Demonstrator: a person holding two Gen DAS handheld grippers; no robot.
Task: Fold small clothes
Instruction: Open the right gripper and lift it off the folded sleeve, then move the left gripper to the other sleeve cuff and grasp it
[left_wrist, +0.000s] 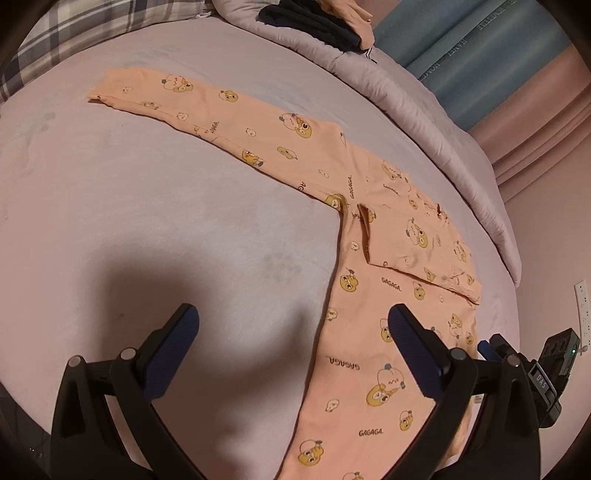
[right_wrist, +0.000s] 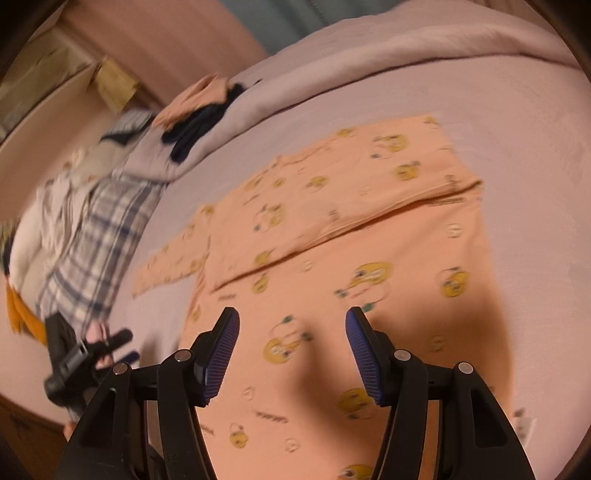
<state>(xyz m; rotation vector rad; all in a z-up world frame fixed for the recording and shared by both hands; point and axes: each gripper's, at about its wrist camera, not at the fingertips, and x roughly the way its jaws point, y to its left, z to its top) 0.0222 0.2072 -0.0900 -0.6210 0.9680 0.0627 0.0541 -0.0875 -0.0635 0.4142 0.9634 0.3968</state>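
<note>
With one sleeve folded in, we hover both empty claws, left claw (left_wrist: 291, 332) and right claw (right_wrist: 291, 328), jaws apart over the shirt (left_wrist: 388, 280) mid-bed (left_wrist: 147, 206), next probably taking the outstretched sleeve (left_wrist: 207, 110).

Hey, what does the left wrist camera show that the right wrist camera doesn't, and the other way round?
Only the left wrist view shows the white wall socket strip and the blue lettered curtain panel.

Only the right wrist view shows the orange cloth at the bed's edge and a hand holding the left gripper.

Both show the peach cartoon-print long-sleeved top spread on the lilac bed sheet, one sleeve folded across it, the other stretched out, plus the plaid pillow and dark folded clothes. The right gripper is open and empty.
</note>
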